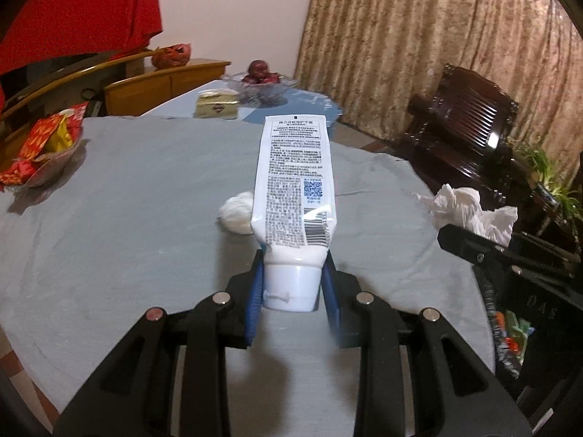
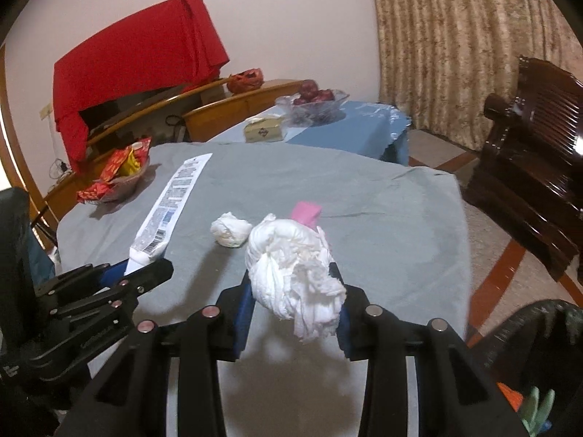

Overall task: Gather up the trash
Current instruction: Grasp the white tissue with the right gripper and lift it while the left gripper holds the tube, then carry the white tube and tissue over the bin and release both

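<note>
Left wrist view shows the left tool [image 1: 293, 287] clamped on the cap end of a white tube [image 1: 295, 189], its blue pads pressed against both sides of the cap. The tube points away toward 12 o'clock, printed side up, above the grey-covered desk [image 1: 145, 218]. A small paper ball [image 1: 237, 215] lies on the desk just at the tube's 9 o'clock. At 3 o'clock the right tool [image 1: 473, 251] appears with a crumpled tissue wad [image 1: 470, 211].

Right wrist view has the right tool [image 2: 295, 298] gripping that tissue wad [image 2: 295, 273] between its blue pads, held above the desk [image 2: 382, 225]. The paper ball [image 2: 230, 229] sits at the wad's 10 o'clock, and a pink item [image 2: 306, 213] peeks out behind the wad at 12 o'clock. The left tool [image 2: 145, 273] with the tube [image 2: 171, 200] is at 9 o'clock. A black bin [image 2: 539, 346] shows at 4 o'clock.
</note>
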Action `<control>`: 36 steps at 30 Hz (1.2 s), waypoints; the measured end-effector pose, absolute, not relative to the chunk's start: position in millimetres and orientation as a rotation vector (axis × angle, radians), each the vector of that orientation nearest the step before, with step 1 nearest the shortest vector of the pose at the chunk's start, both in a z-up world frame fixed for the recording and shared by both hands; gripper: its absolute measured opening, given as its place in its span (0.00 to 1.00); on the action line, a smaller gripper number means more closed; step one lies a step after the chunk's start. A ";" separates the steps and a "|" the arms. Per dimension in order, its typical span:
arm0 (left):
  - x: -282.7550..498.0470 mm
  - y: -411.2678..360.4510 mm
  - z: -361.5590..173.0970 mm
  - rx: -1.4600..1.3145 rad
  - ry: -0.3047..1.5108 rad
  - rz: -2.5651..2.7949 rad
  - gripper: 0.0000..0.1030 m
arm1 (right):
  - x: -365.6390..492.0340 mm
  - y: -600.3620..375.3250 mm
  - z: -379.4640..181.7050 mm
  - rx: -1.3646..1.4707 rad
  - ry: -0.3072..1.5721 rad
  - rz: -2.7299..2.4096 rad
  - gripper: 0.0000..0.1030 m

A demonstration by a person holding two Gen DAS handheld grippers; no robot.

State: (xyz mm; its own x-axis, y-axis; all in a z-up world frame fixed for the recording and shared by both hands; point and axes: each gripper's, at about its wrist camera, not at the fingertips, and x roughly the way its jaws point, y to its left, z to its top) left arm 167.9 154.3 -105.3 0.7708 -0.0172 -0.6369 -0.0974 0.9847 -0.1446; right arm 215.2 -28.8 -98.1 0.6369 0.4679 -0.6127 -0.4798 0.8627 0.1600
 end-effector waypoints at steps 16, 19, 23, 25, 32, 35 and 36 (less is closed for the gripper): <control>160.0 46.6 -80.1 -0.098 0.657 -0.136 0.28 | 178.6 -145.5 -75.6 0.063 0.637 0.376 0.37; 158.8 27.8 -78.5 -0.089 0.655 -0.171 0.28 | 169.9 -168.5 -72.6 0.079 0.627 0.335 0.37; 158.7 3.5 -77.5 -0.078 0.658 -0.221 0.28 | 160.8 -194.7 -70.5 0.086 0.626 0.277 0.37; 158.1 -10.2 -77.7 -0.071 0.659 -0.248 0.28 | 154.5 -211.0 -70.6 0.092 0.623 0.243 0.37; 156.7 -62.2 -81.3 -0.026 0.661 -0.347 0.28 | 135.5 -257.4 -70.0 0.121 0.614 0.137 0.37; 155.4 -79.6 -82.5 -0.010 0.660 -0.380 0.28 | 127.4 -278.6 -69.8 0.125 0.606 0.083 0.37; 154.9 -86.0 -83.1 -0.004 0.659 -0.392 0.28 | 124.9 -283.6 -69.6 0.125 0.604 0.071 0.37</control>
State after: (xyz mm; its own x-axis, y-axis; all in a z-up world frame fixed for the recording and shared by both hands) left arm 154.9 -86.0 -83.1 0.7202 -0.3556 -0.5957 0.3529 0.9270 -0.1266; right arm 124.9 -283.6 -69.6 0.8210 0.1029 -0.5615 -0.0298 0.9900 0.1377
